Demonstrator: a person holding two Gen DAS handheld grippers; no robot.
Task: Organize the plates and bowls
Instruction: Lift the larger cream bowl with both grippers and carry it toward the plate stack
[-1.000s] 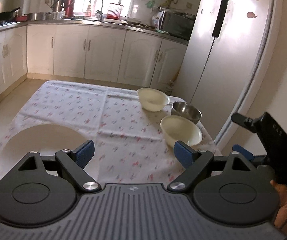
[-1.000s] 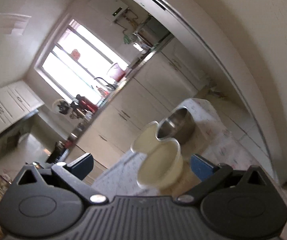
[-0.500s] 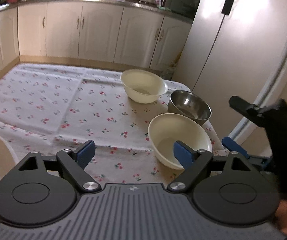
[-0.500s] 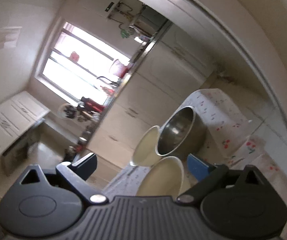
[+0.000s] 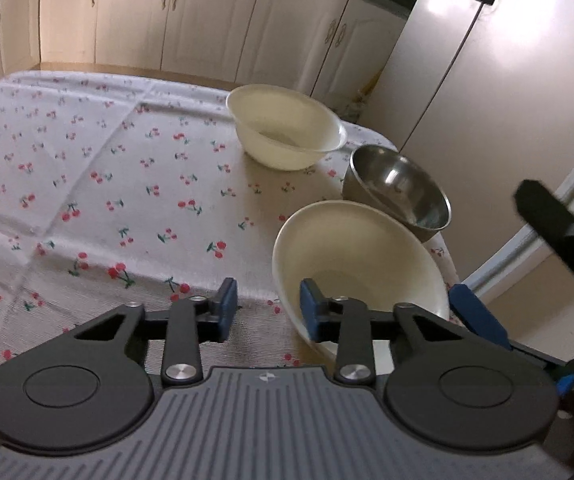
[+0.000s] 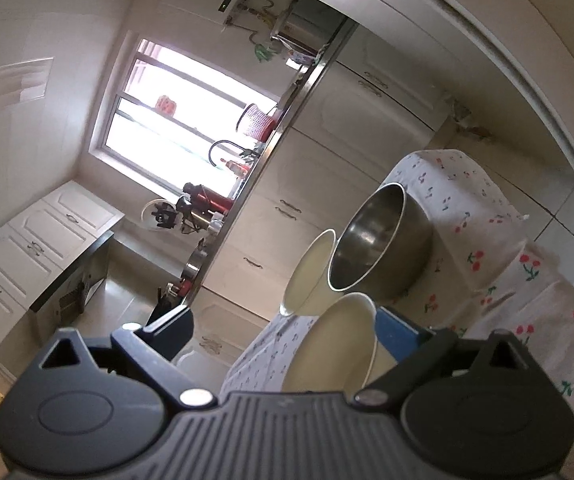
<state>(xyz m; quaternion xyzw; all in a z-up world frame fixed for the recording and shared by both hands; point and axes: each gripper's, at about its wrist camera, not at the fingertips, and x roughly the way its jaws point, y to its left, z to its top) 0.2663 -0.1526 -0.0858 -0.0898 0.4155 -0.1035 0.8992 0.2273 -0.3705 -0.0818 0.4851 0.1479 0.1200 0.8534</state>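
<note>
Near bowl: cream bowl (image 5: 361, 264) sat at the right edge of the table, tipped so its opening faced left; in your right wrist view the same bowl (image 6: 335, 344) stood close before the camera.
Steel bowl: metal bowl (image 5: 397, 192) sat just behind the near bowl, very close to it; contact could not be judged.
Far bowl: second cream bowl (image 5: 287, 132) rested upright farther back, near the steel bowl but apart from it.
Left gripper: your left gripper (image 5: 267, 314) straddled the near bowl's left rim, right blue pad inside the bowl, left pad outside over the cloth. Jaws were closing, about a third open; a gap remained at the left pad, so no firm hold yet.
Right gripper: your right gripper (image 6: 287, 330) approached from the opposite side, rolled over, jaws wide and opening. Its blue finger (image 6: 397, 334) lay against the bowl's outer wall; the other finger (image 6: 171, 330) stood well clear. Nothing was pinched.
Table: tablecloth (image 5: 107, 184), white with red cherries, covered the top and hung over the right corner.
Surroundings: refrigerator (image 5: 487, 92) stood just right of the table; cream cabinets (image 5: 207, 20) ran along the back; a bright window (image 6: 183, 120) showed in your right wrist view.
</note>
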